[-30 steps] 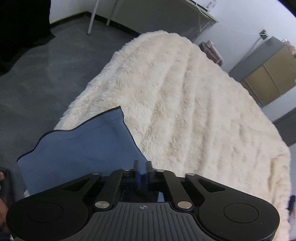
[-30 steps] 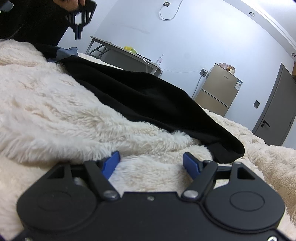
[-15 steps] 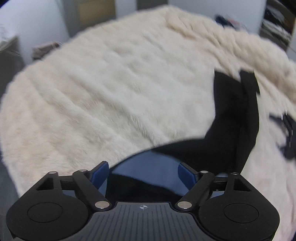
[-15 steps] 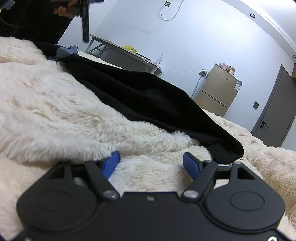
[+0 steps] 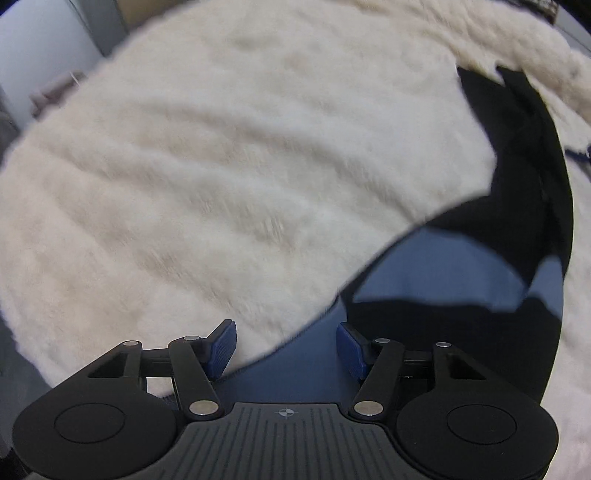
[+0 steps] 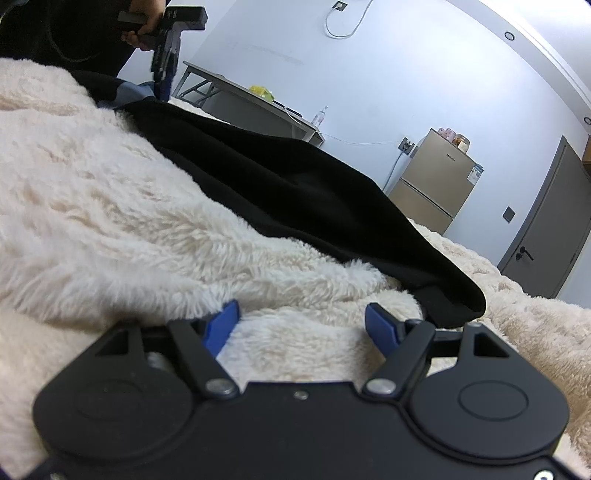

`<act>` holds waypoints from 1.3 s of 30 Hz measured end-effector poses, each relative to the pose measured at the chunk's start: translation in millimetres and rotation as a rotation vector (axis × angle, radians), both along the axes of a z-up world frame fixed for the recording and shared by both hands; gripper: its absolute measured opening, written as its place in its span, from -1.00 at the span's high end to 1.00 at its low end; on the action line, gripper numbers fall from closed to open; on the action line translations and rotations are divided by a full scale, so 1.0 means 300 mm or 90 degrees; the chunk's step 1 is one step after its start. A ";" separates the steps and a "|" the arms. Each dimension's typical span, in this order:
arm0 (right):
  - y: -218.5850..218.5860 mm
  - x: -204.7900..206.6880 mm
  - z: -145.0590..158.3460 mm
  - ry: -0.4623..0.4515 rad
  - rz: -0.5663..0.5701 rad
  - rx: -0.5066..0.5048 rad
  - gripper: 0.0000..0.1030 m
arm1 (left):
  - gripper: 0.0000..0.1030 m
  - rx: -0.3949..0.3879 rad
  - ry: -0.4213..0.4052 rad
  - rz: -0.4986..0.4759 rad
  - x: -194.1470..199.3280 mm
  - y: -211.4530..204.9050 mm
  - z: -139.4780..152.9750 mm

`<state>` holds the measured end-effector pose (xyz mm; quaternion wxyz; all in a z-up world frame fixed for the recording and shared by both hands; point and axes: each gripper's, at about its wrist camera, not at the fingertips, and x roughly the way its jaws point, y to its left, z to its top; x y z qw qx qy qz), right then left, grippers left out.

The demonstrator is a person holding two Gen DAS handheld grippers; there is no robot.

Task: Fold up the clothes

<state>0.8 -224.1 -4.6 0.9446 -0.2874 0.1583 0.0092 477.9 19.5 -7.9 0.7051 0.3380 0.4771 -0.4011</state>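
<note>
Left gripper points down over the blue-lined edge of the black garment, jaws parted after letting go and just narrowing a touch, pads clear of cloth, probably lining up a fresh pinch. Right gripper waits wide and empty on the fleece blanket, the hem just past its right finger.

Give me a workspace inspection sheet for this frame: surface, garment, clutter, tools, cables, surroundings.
Surface: cream fleece blanket, rumpled.
Job's things: black garment with blue lining, lying on the blanket, lining turned up at the near end.
Clutter: nothing seen on the blanket.
Grippers: left tool open above the garment's blue edge, jaws just closing slightly, nothing pinched; right tool open, low over the fleece, empty.
Cables: white cable on the wall.
Surroundings: folding table, fridge, grey door.
</note>
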 end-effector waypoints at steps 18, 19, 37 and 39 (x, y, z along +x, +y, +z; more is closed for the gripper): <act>-0.002 -0.004 0.002 0.003 0.001 -0.011 -0.44 | 0.95 -0.067 -0.114 -0.078 -0.765 0.120 0.415; -0.001 -0.003 0.002 0.003 0.001 -0.012 -0.44 | 0.95 -0.069 -0.117 -0.079 -0.881 0.139 0.426; -0.043 0.045 0.173 0.130 -0.072 0.102 -0.56 | -0.83 -0.376 -0.236 0.246 -1.476 0.297 0.289; -0.068 0.056 0.266 0.114 -0.087 0.191 -0.68 | -0.99 -0.445 -0.248 0.295 -1.470 0.280 0.319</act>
